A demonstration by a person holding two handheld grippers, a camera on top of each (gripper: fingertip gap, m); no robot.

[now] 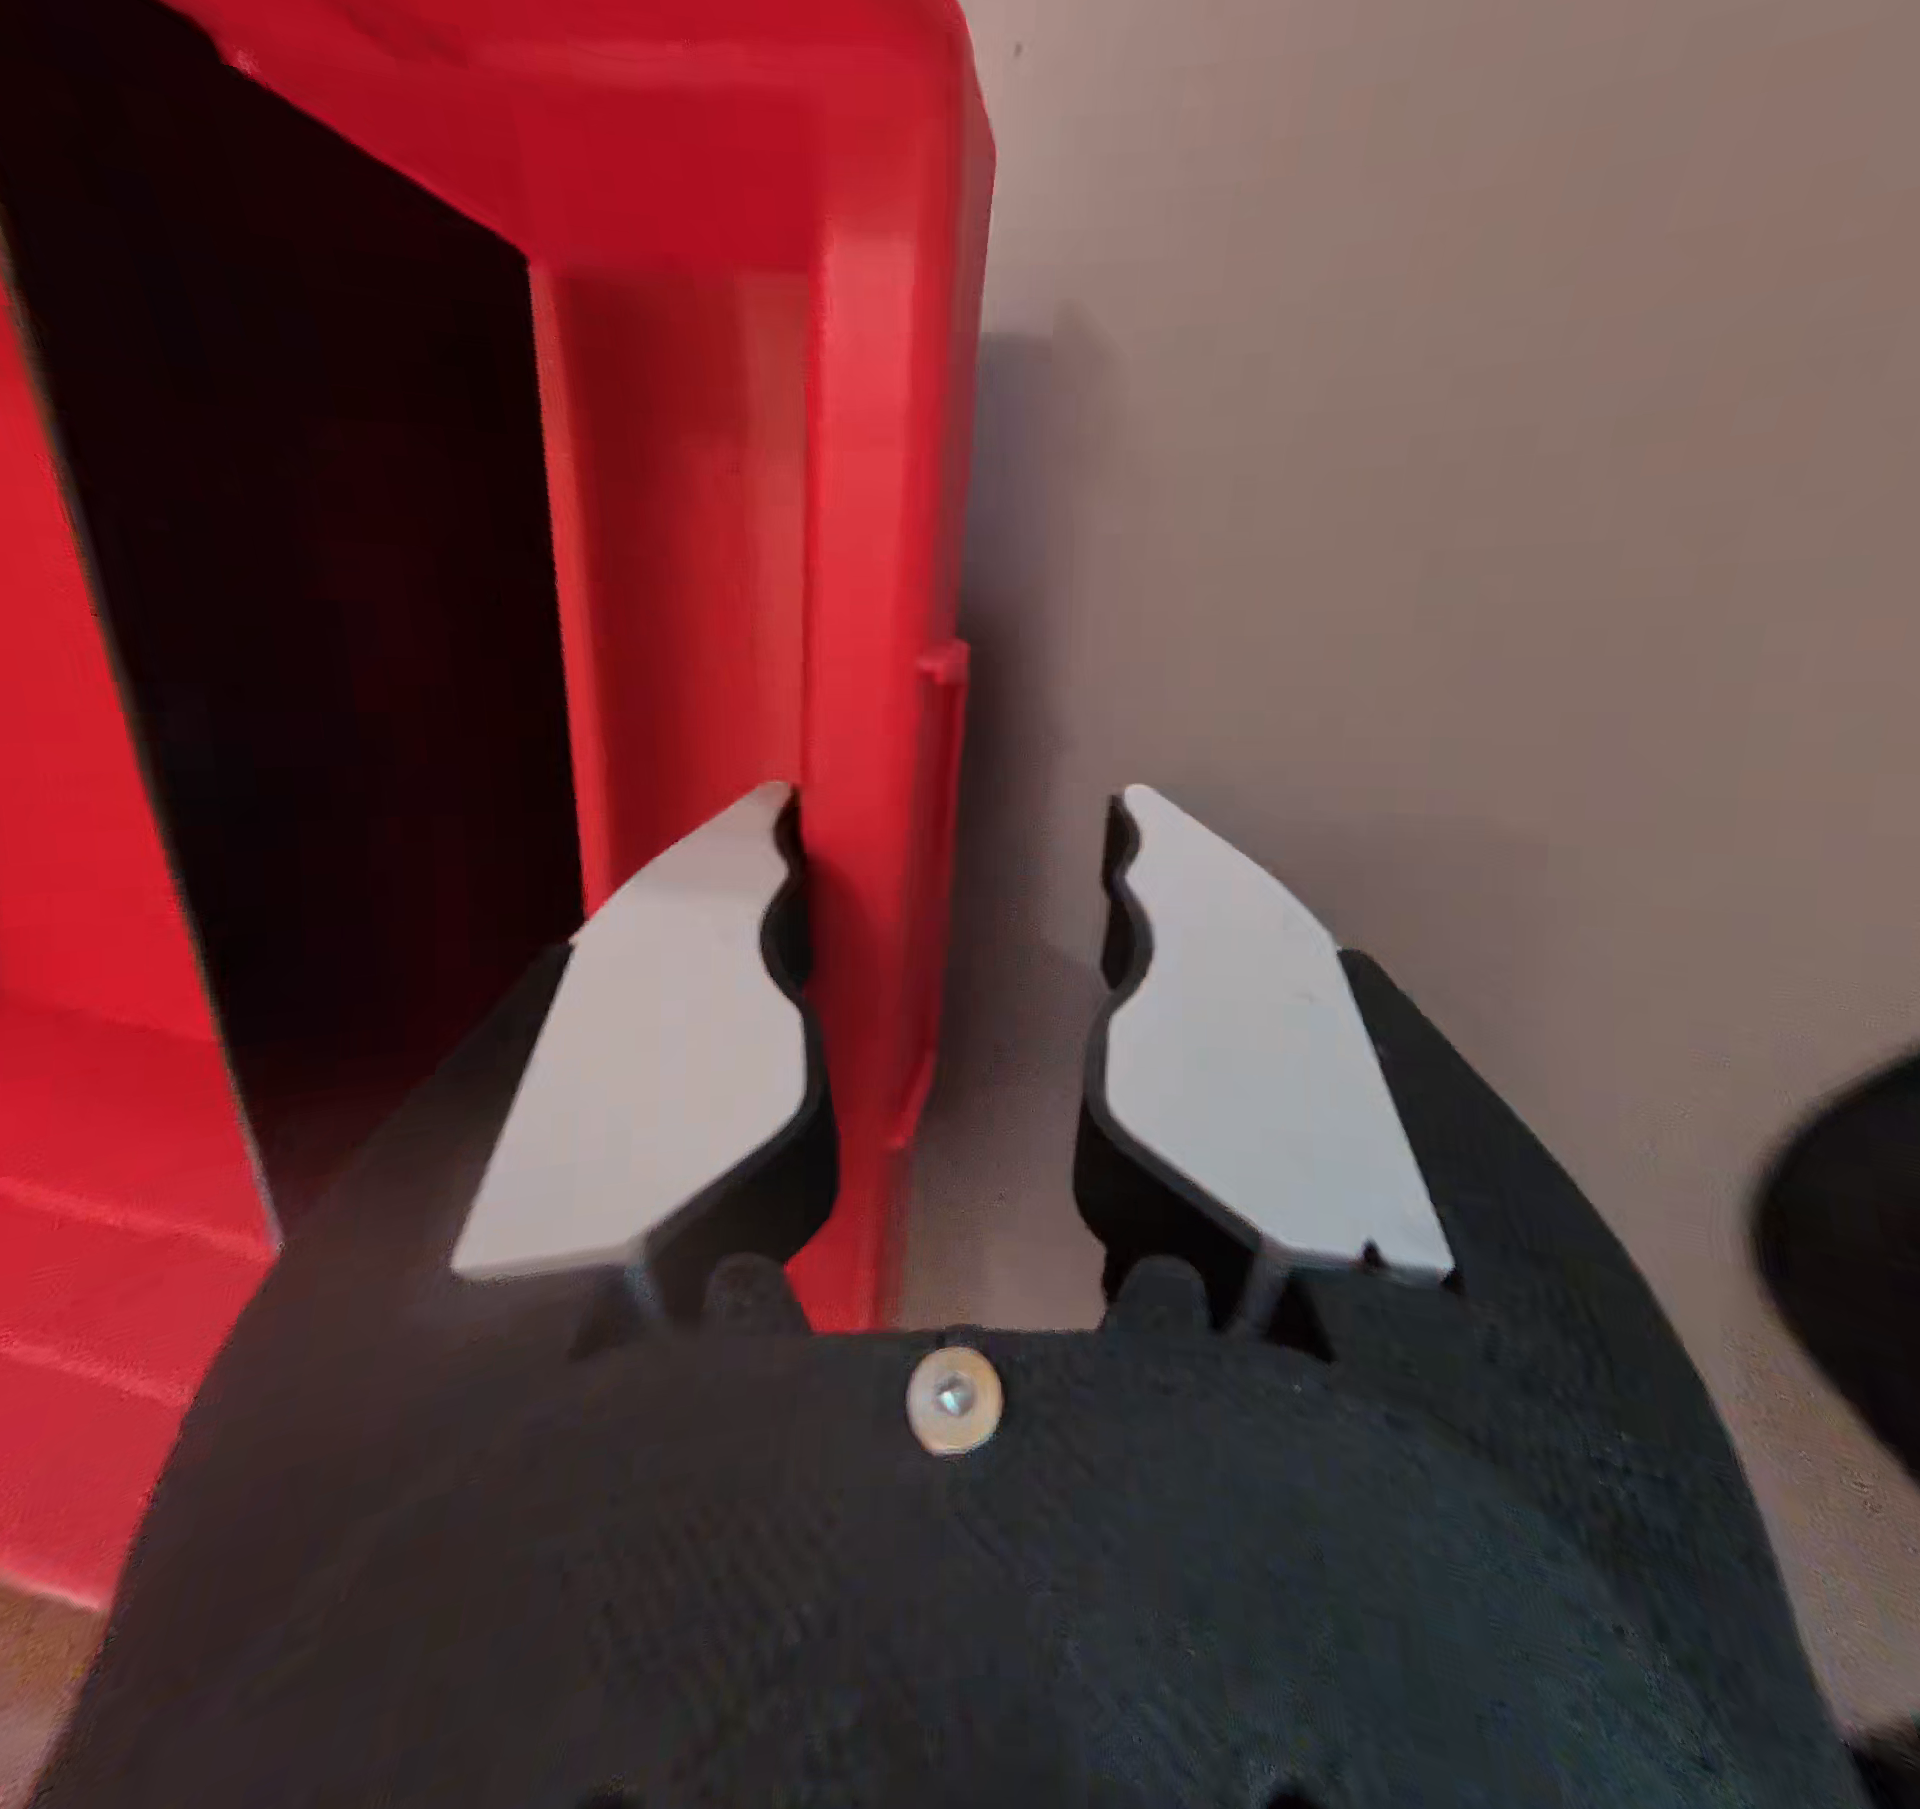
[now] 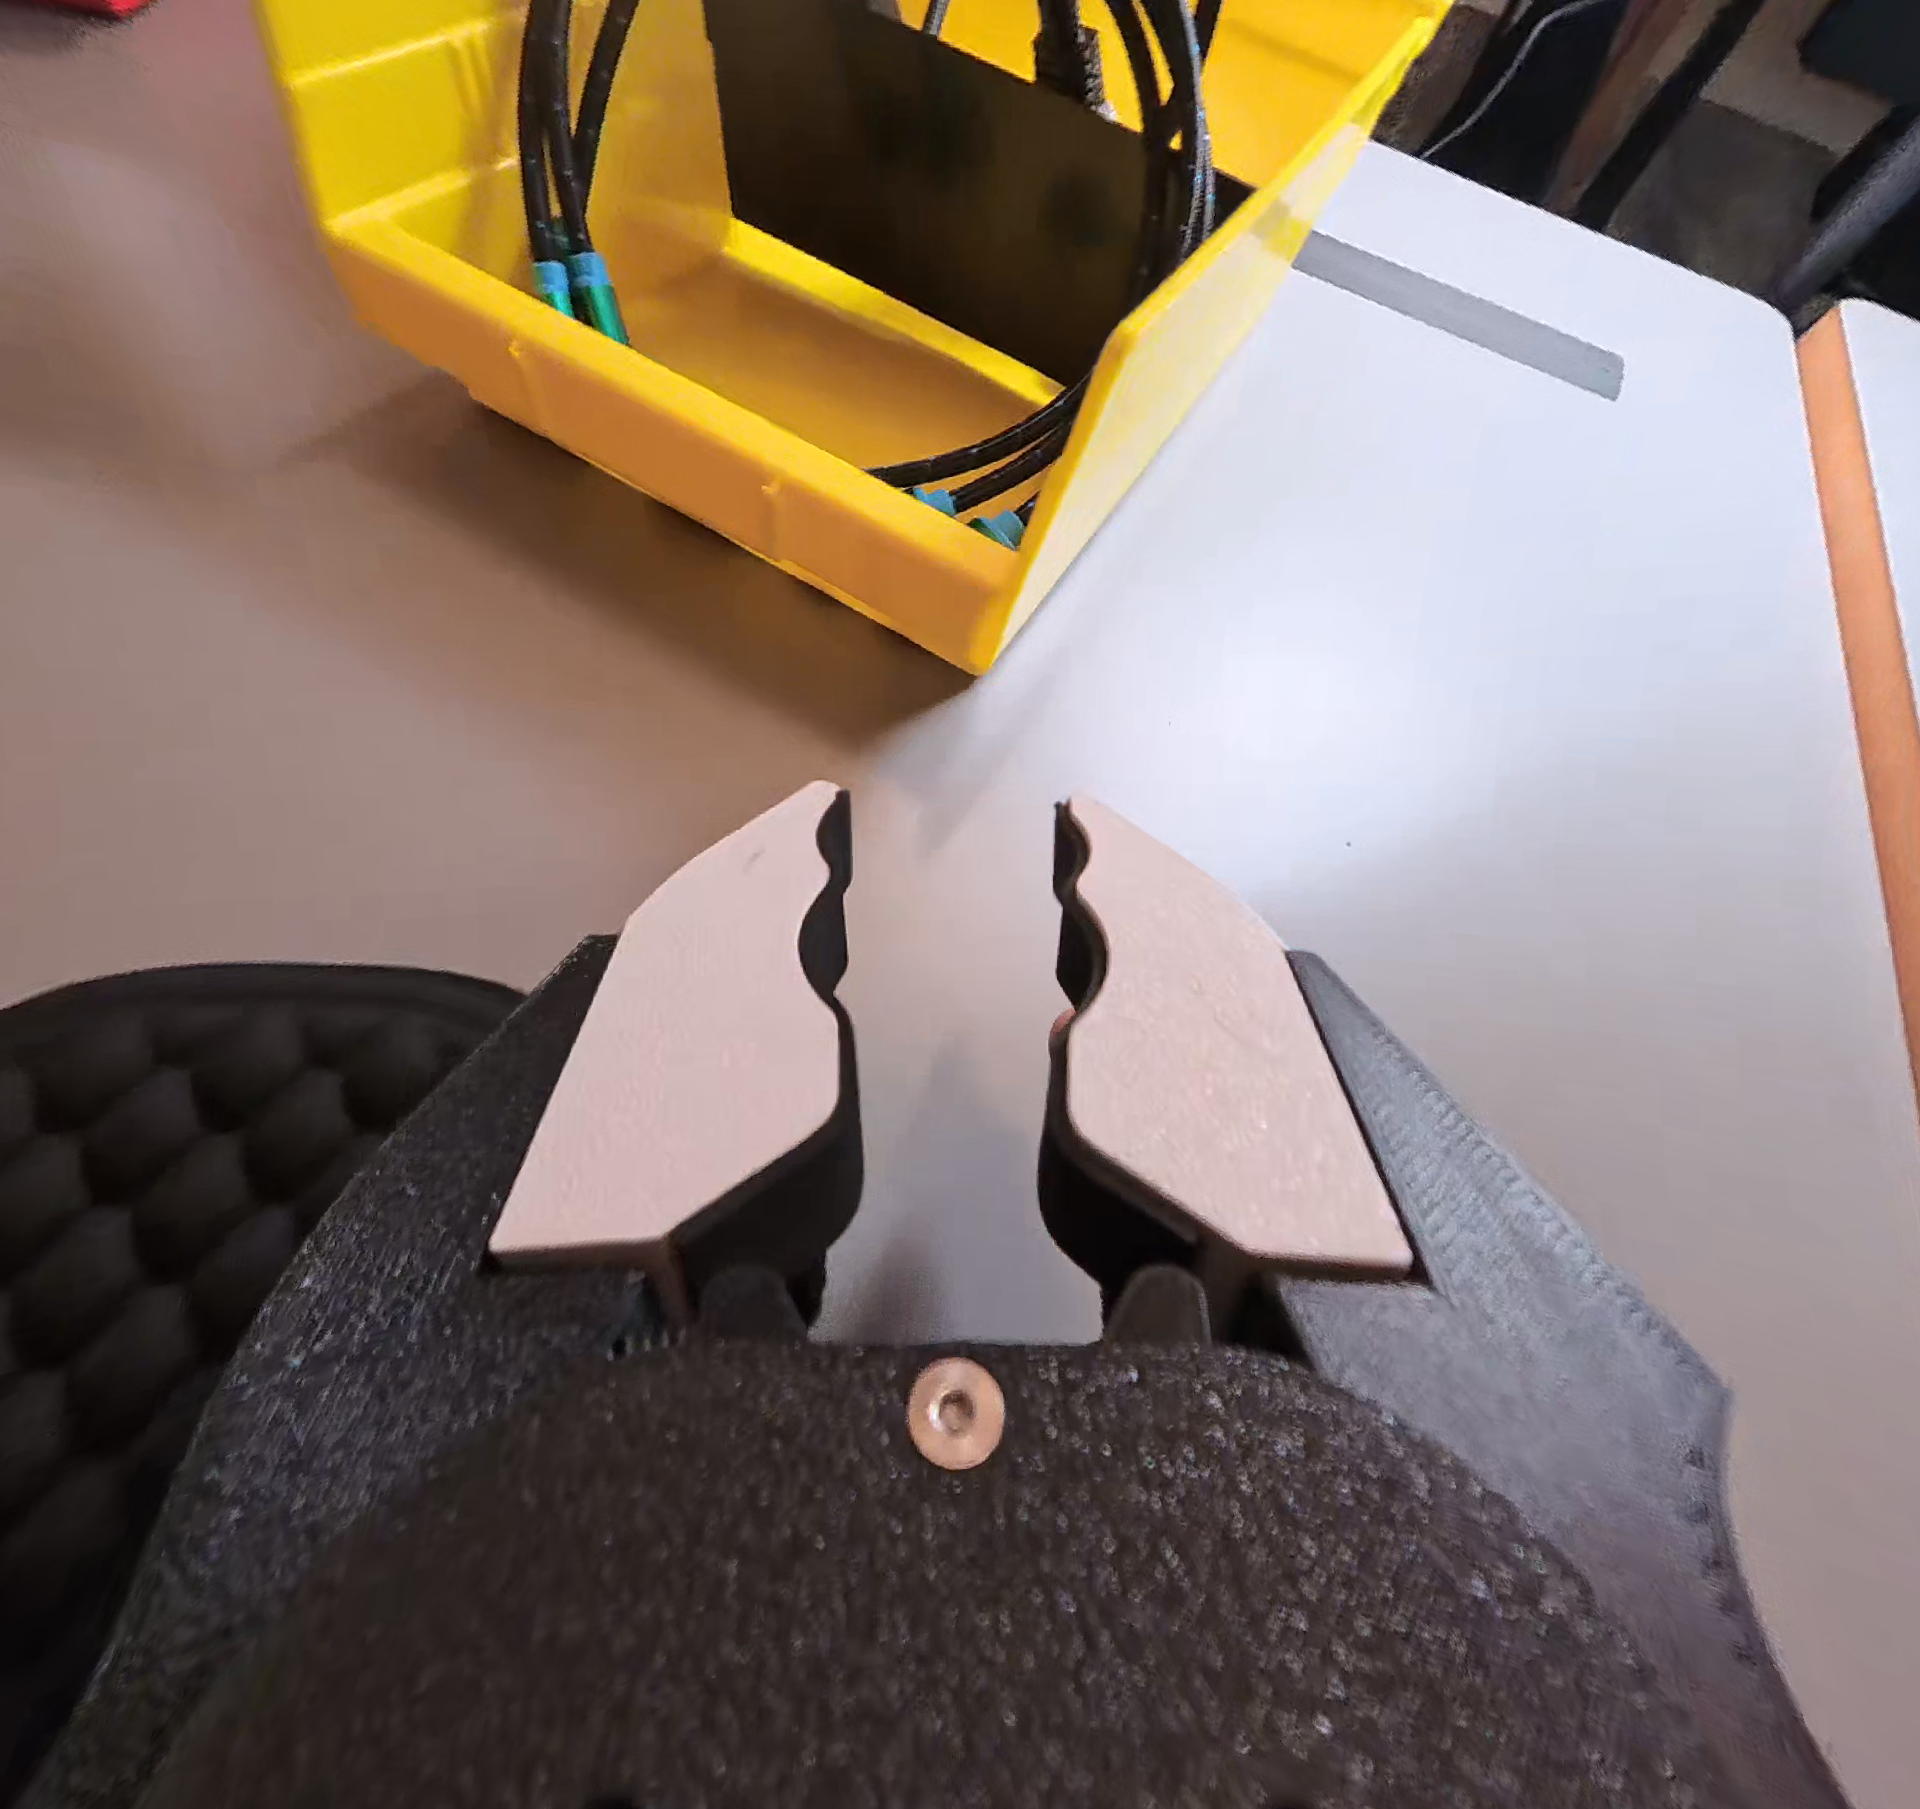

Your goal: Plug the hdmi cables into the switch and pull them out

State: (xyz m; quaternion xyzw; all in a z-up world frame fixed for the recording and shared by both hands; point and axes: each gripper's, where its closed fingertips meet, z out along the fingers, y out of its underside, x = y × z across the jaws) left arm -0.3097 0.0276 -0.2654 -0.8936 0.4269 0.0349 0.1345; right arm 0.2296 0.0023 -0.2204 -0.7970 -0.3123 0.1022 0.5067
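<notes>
The table [image 2: 1455, 720] is lying wide and mostly bare under the right gripper [image 2: 951, 814], and its orange edge [image 2: 1860, 616] is running along the right side, with a drop to the floor beyond it. The yellow bin [image 2: 644, 409] is standing ahead and a little left of this gripper, well apart from it, with its low front wall turned to the near side. Inside, the switch [image 2: 935, 201] is leaning as a flat black box against the back, and the cables [image 2: 561, 97] are looping around it, with teal plugs [image 2: 582, 289] hanging at the left wall and more plugs [image 2: 987, 523] lying in the near right corner. The red bin [image 1: 707, 409] is filling the left wrist view, very near the left gripper [image 1: 956, 793], whose left fingertip seems to be just beside the bin's right wall. Both grippers are standing partly open and are holding nothing. I judge the step in hand is reaching for a plug; the right gripper should be coming over the low front wall, taking one plug by its teal body, not by the cable. The open room is lying to the right; a black padded case [image 2: 156, 1188] is crowding the left.
</notes>
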